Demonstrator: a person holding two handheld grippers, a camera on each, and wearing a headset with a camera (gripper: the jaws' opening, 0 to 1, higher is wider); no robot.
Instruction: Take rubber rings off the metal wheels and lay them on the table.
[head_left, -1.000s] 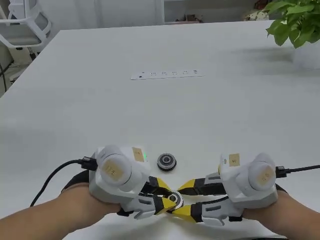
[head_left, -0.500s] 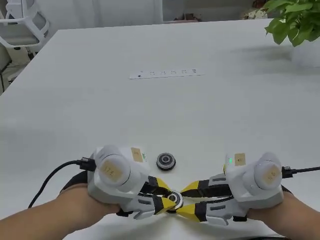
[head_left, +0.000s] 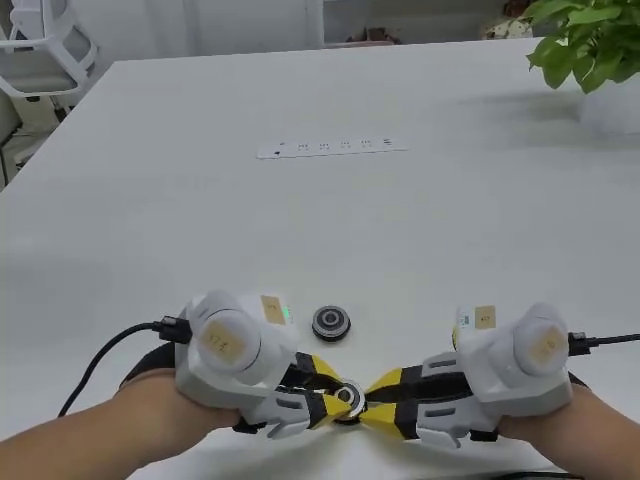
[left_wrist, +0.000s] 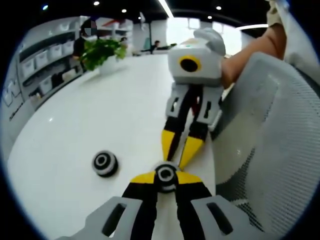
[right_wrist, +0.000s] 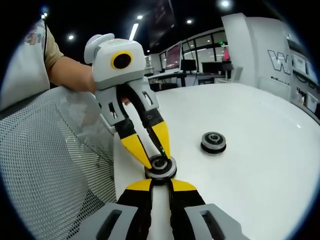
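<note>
Count: 2 wheels, one wheel and a second wheel. 2 grippers: left gripper, right gripper. 1 power strip. 1 plant. 2 chairs: white chair, mesh chair. 1 table.

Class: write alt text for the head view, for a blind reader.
The left gripper and right gripper pinch a metal wheel between them near the front edge of the white table. A second wheel lies beyond; a power strip and plant sit farther back.
</note>
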